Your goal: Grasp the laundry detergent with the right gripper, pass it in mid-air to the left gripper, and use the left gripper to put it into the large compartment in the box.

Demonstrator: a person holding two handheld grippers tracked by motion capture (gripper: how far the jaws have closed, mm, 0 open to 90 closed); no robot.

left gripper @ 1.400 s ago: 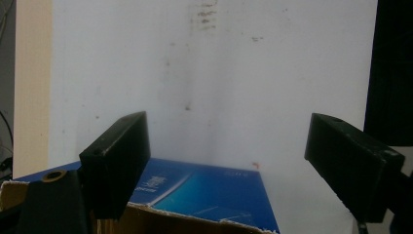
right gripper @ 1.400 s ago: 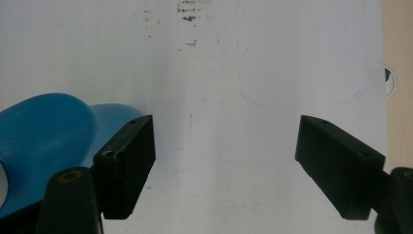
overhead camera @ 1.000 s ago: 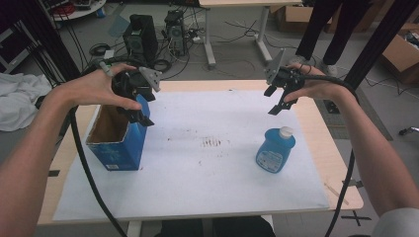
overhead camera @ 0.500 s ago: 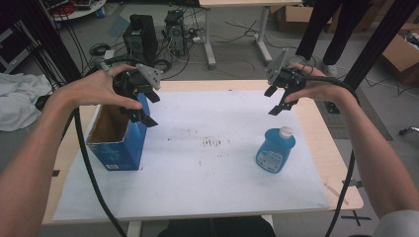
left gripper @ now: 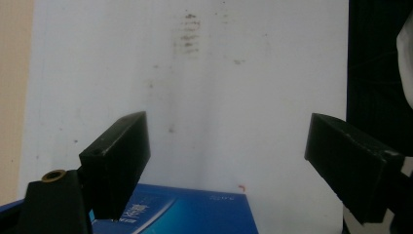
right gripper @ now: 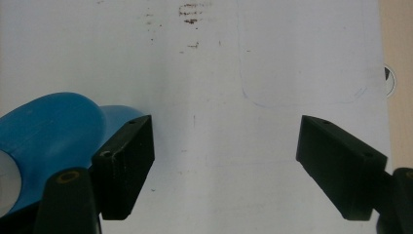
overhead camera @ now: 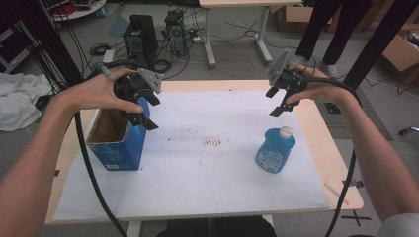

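Note:
An open blue cardboard box (overhead camera: 118, 140) stands upright at the left of the white sheet (overhead camera: 197, 168). My left gripper (overhead camera: 147, 110) hovers over the box's far right corner, jaws wide open and empty; the box's blue edge (left gripper: 195, 214) lies below its jaws. A blue bottle with a white cap (overhead camera: 275, 150) lies on the sheet at the right. Above and just beyond the bottle, my right gripper (overhead camera: 276, 101) is held in the air, open and empty. The bottle (right gripper: 48, 141) lies at the lower left of the right gripper view, behind one jaw.
Dark smudges (overhead camera: 212, 142) mark the middle of the sheet. The wooden table (overhead camera: 316, 133) shows bare strips at the right and left edges. Computer cases (overhead camera: 141, 34), cables and another table's legs stand on the floor beyond. White cloth (overhead camera: 20, 101) lies off the left side.
Both grippers stay open and nearly in place; the right one has shifted slightly up and away from the bottle. Box and bottle have not moved.

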